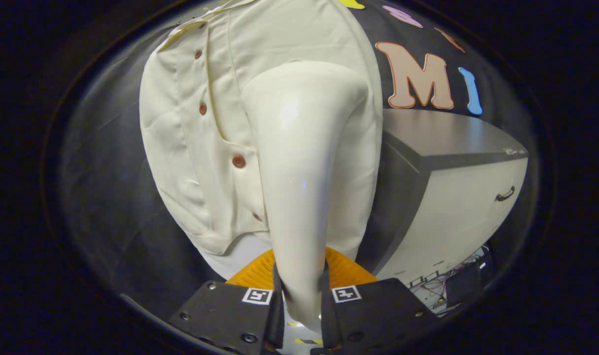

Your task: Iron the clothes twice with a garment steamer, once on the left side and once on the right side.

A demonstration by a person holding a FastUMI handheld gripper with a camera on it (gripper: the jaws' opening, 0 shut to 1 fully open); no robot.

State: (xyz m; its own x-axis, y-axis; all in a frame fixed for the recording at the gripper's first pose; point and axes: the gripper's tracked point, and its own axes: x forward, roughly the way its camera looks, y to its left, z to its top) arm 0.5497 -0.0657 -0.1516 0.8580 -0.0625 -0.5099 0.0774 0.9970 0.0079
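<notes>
We see the tongs (302, 296) closed on the glossy cream handle of the garment steamer (299, 187), with one finger pressing on each side of its narrow lower end. The steamer widens as it rises ahead of the tongs, and its head lies against the cream shirt (191, 148), which hangs just beyond it. Brown buttons (239, 161) run down the shirt to the left of the steamer. An orange ribbed part (346, 271) shows just behind the fingers. To the right of the tongs stands a white cabinet (457, 212) with a dark handle (504, 195).
</notes>
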